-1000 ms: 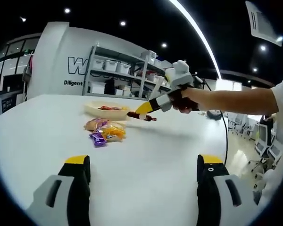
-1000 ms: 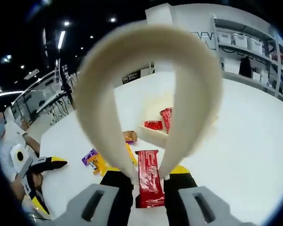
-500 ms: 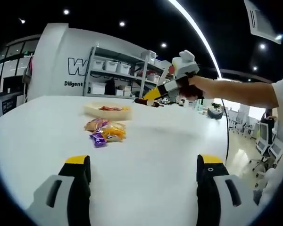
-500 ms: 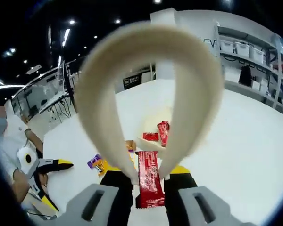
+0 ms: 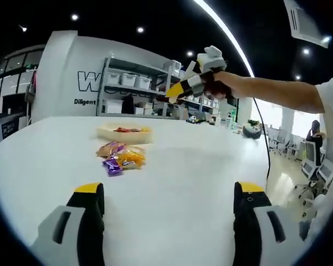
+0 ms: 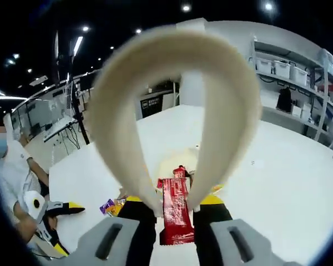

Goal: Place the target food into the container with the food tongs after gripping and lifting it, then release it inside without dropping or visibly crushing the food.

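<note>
The right gripper [image 6: 175,213] clamped the tongs [image 6: 172,111], which pinched a red bar [image 6: 175,208] lengthwise, high above the counter [image 6: 277,183] and tray [image 5: 125,132]. The left gripper's [image 5: 169,194] jaws stood apart over bare counter.

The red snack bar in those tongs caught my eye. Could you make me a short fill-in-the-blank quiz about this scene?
1. The tongs pinch a snack bar wrapped in ___.
2. The right tool is raised ___ the table.
3. The left tool holds ___.
4. The loose snacks lie beside a shallow ___.

Missing words: red; above; nothing; tray
</note>
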{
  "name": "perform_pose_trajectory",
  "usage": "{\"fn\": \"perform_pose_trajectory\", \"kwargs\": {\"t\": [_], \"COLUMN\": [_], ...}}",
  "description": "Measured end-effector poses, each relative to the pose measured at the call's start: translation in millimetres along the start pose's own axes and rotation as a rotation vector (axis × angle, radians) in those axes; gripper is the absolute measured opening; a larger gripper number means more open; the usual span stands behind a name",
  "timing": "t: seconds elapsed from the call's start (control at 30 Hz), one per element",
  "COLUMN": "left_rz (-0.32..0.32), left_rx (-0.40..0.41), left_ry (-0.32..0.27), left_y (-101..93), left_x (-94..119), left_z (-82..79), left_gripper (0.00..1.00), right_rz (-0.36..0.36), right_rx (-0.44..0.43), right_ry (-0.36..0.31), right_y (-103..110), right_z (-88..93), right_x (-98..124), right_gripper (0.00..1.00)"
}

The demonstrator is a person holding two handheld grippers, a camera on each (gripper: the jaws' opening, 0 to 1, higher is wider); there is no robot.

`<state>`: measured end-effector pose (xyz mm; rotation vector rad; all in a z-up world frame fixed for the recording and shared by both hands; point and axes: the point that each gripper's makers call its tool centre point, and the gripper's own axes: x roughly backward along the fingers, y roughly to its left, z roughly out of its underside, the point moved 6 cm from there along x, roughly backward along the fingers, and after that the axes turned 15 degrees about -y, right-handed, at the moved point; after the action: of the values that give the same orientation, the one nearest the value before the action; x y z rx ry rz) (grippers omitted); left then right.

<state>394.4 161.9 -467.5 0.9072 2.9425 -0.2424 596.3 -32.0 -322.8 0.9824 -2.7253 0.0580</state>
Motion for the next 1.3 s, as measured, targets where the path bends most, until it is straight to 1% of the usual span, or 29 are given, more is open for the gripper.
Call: {"fn": "perform_pose_trajectory", "kwargs": {"t": [0.1,0.13,0.17,0.27,0.37,0.4,0.5,0.7,0.77,0.97,1.07,1.17,1.3], "left_rz": [-0.010,-0.035,-0.039,-0.024,-0.027,-0.017,-0.026,-0.021,-0.024,-0.025,-0.024,-0.027,-0.027], "left_rx": [0.000,-0.017,-0.022,-0.001,-0.013,-0.009,-0.018,-0.026,-0.023,-0.038,-0.040,-0.042,-0.044], "left_ry": [-0.015,-0.017,-0.019,-0.042,-0.013,-0.014,-0.014,-0.006,-0.009,0.000,-0.003,0.011,0.006], "left_y": [1.4,5.6,6.5,4.6,5.4,4.0,5.1,4.3,4.7,5.0,4.8,5.3,4.5], "left_x": [-0.3,0.2,0.3,-0.1,-0.7,-1.0,-0.7,-1.2,-1.0,-1.0,-1.0,-1.0,-0.9], "left_z": [-1.9,-2.6,-3.1,-5.6,-2.5,-2.4,-2.0,-0.6,-0.8,0.9,0.7,2.4,1.9], "left_gripper": [0.97,0.98,0.99,0.99,0.99,0.99,0.99,0.99,0.99,0.98,0.98,0.98,0.98], "right_rz": [0.002,0.003,0.002,0.004,0.005,0.006,0.001,0.004,0.007,0.012,0.010,0.008,0.006], "right_rx": [0.008,0.010,0.010,0.020,0.023,0.021,-0.004,-0.001,-0.010,-0.031,-0.031,-0.044,-0.041], "right_ry": [0.006,0.006,0.008,0.011,0.019,0.025,0.034,0.050,0.057,0.087,0.095,0.098,0.112], "right_y": [-2.4,-2.9,-1.7,-1.2,-1.2,-1.1,2.6,-0.4,-4.2,-11.5,-10.8,-11.5,-14.9], "right_z": [-5.3,-6.3,-7.0,-9.5,-10.5,-10.4,-6.9,-1.1,1.8,20.0,28.0,34.7,43.4], "right_x": [-5.8,-7.2,-8.2,-14.9,-21.6,-23.8,-28.1,-43.7,-51.6,-73.2,-80.0,-87.9,-100.1], "right_gripper": [0.18,0.18,0.18,0.18,0.18,0.18,0.18,0.18,0.18,0.18,0.19,0.19,0.19]}}
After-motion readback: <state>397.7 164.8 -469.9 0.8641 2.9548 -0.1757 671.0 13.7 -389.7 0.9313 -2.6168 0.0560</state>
